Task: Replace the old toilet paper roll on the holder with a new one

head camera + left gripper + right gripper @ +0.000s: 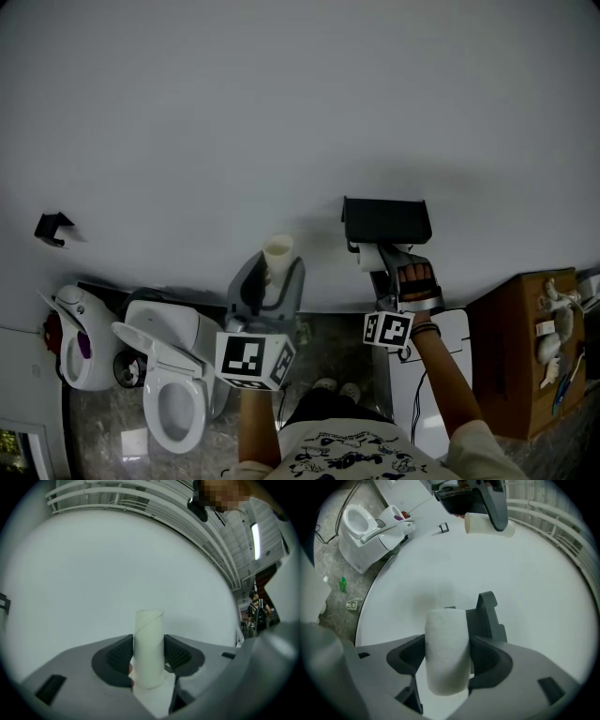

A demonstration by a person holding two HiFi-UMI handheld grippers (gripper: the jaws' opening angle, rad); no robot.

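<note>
You've got the R gripper (446, 657) clamped on the new roll (446, 644) just under the black wall holder (386, 221), so R's nearer, while the L gripper (149, 658), off to the left, pinches the bare cardboard tube (149, 639) upright.

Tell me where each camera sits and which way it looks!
Head view: on the person's head, looking down at the wall and toilet; shows both arms, left gripper, right gripper.
Left gripper view: on the left gripper, facing the wall; its fingers hold the cardboard tube.
Right gripper view: on the right gripper, facing the wall; its fingers hold the new roll.
Shared: head and right gripper views both show the toilet and the tube.
</note>
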